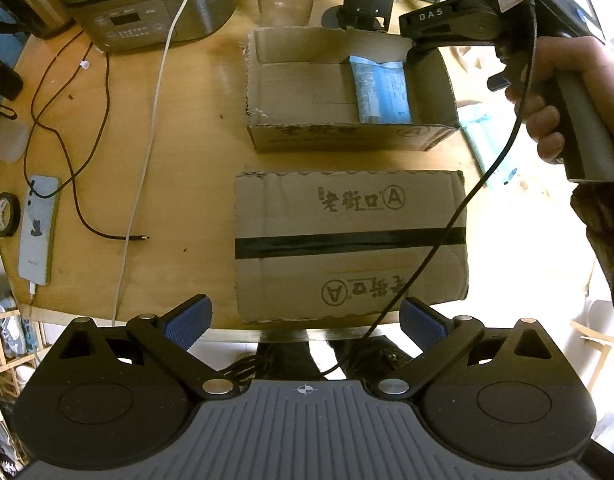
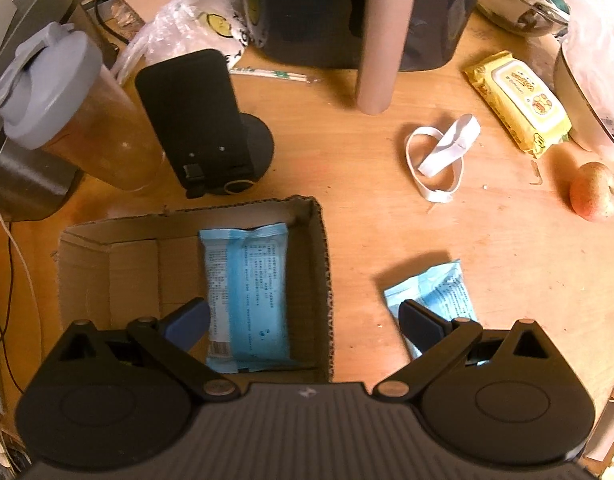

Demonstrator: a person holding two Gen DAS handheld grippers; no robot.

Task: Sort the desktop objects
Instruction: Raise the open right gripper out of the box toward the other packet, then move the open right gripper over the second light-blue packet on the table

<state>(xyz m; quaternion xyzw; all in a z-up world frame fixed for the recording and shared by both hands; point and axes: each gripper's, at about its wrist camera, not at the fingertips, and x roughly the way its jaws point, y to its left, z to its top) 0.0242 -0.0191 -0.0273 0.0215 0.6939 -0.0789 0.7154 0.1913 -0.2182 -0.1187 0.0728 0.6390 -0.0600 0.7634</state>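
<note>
Left wrist: my left tool [image 1: 305, 316] hangs spread and empty; ahead lies a taped, closed carton [image 1: 349, 242], beyond it the open cardboard box [image 1: 303, 84] with 1 glossy blue packet [image 1: 381, 90] sorted.

Right wrist: my right tool [image 2: 303, 320] is spread over the box; 1 crinkled blue packet [image 2: 439, 290] waits on the bench [image 2: 347, 152], by its right finger.

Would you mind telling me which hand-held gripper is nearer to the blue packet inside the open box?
Right. The right hand-held gripper hangs open directly above the blue packet; the left hand-held gripper sits back at the table edge.
</note>
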